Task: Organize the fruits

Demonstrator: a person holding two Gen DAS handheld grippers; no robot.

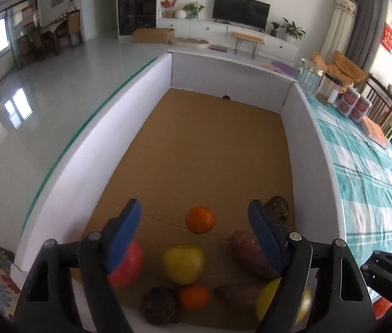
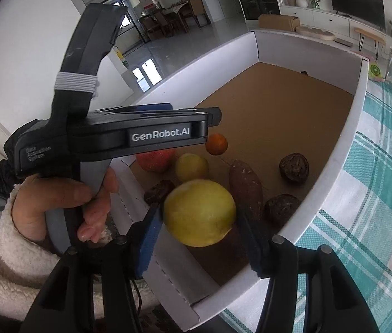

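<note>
Fruit all over the near end of a big white-walled box [image 1: 129, 105] with a brown cardboard floor [image 1: 207, 149]. From the left wrist view, the left gripper [image 1: 194, 223] hangs over the pile with its blue pads [image 1: 125, 236] spread wide and nothing between them. Under it I can see a small orange [image 1: 200, 219] sitting a bit apart toward the far side, a yellow apple-looking fruit [image 1: 184, 263] just behind it, a red apple [image 1: 129, 266] off to the left partly hidden by the pad, and a brown sweet potato [image 1: 251, 254] on the right. Closer to the near wall there's a second orange [image 1: 194, 296] right beside a dark wrinkly round fruit [image 1: 159, 305], plus another sweet potato [image 1: 237, 294] lying flat. One more dark wrinkly one [image 1: 277, 208] sits by the right wall.

Right wrist view is the fun one: the right gripper [image 2: 200, 219] is clamped on a big yellow fruit [image 2: 200, 212], pads pressing it from both sides, and it's held up above the near end of the box, over the rest of the pile. Same yellow thing shows up blurry at the bottom of the left view.

You can also see the person's left hand [image 2: 57, 208] wrapped around the other gripper's handle, fuzzy white sleeve [image 2: 9, 263] and all. The box sits on a teal and white checked tablecloth [image 1: 368, 172], with some jars [image 1: 309, 76] at the far right corner.
</note>
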